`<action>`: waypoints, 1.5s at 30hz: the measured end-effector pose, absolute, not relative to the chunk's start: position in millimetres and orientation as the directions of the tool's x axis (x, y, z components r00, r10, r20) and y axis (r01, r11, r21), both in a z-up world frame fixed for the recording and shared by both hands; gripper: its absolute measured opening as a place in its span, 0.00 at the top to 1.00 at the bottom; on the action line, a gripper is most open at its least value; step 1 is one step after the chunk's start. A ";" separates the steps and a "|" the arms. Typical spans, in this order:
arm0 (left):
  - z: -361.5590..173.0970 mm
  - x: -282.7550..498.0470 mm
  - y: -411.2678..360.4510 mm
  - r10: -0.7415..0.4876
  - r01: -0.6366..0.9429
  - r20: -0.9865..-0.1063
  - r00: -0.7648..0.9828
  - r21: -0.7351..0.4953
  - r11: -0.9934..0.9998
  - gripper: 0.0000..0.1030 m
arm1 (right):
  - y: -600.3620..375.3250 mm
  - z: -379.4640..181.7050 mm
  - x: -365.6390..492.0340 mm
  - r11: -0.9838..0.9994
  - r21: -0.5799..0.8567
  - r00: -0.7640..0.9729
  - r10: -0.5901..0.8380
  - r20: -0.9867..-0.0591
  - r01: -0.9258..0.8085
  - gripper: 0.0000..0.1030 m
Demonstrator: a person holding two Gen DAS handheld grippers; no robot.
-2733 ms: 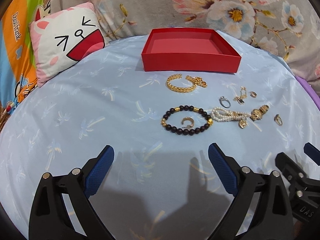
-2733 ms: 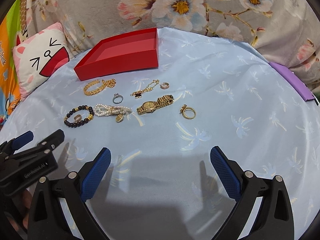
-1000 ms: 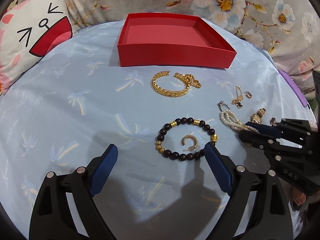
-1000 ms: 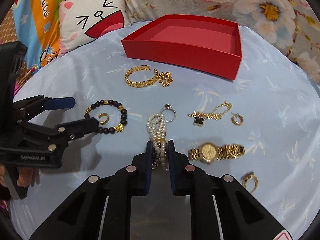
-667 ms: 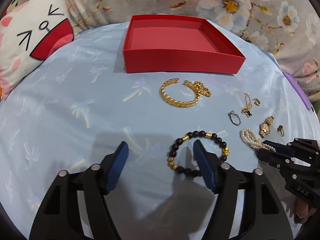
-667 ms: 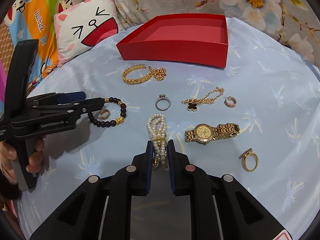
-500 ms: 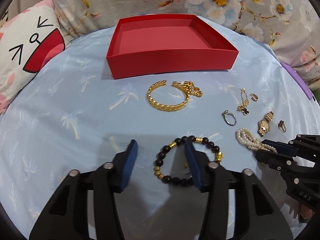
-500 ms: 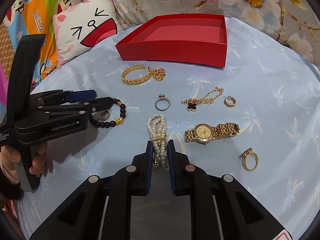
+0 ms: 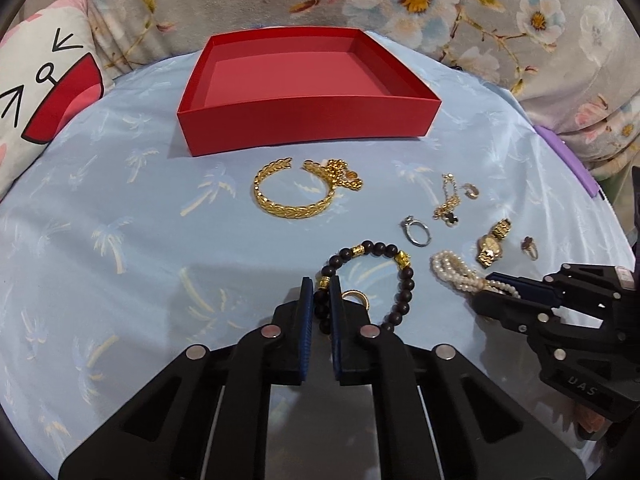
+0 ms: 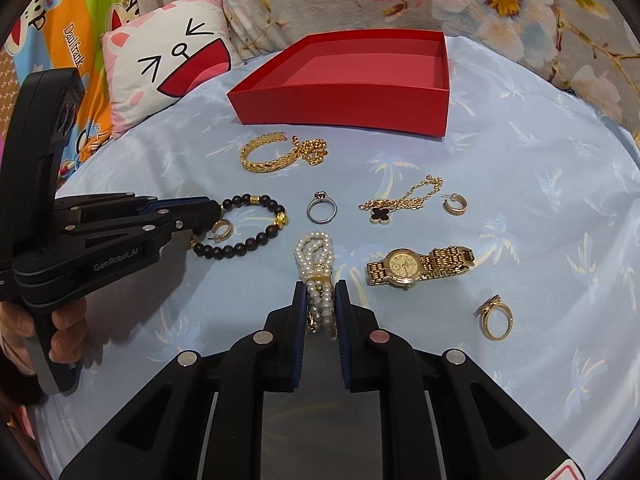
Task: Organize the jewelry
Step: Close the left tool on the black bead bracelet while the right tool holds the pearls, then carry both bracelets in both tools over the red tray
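Note:
A black bead bracelet (image 9: 406,280) with gold beads lies on the blue cloth. My left gripper (image 9: 321,284) is closing its jaws on the bracelet's near side, and the blue pads press the beads. A small gold hoop (image 9: 356,298) lies inside the bracelet's loop. My right gripper (image 10: 321,286) is shut on the near end of a pearl bracelet (image 10: 316,252), which rests on the cloth. Each gripper shows in the other's view: the left gripper (image 10: 212,210) at the left, the right gripper (image 9: 486,288) at the right. The open red box (image 9: 308,124) stands empty behind.
Between the box and the grippers lie a gold bangle (image 10: 260,160), a silver ring (image 10: 321,208), a clover chain (image 10: 400,200), a hoop earring (image 10: 454,204), a gold watch (image 10: 416,266) and a gold ring (image 10: 496,318). A cat pillow (image 10: 172,64) sits far left.
My left gripper's jaws went from wide open to closed on the black bead bracelet. The right gripper stayed shut on the pearl bracelet.

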State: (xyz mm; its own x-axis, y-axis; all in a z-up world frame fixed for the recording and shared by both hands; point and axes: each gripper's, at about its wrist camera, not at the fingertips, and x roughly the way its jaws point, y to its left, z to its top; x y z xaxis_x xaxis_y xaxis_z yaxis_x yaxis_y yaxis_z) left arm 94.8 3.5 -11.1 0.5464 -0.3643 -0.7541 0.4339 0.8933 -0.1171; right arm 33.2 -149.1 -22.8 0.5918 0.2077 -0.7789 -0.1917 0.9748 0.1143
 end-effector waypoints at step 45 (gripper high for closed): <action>77.1 353.4 -40.0 -0.249 0.315 -0.611 0.751 0.001 0.949 0.93 | -192.5 38.5 343.4 0.994 0.109 0.626 0.072 -0.777 0.021 0.88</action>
State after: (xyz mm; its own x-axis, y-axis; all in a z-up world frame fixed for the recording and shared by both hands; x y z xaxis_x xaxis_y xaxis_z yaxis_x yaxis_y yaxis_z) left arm 353.4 -40.0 77.1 0.7515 -0.2488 -0.6110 0.3150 0.9491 0.0010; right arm 343.4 -192.5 38.5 0.6258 0.0720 -0.7766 0.0212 0.9938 0.1092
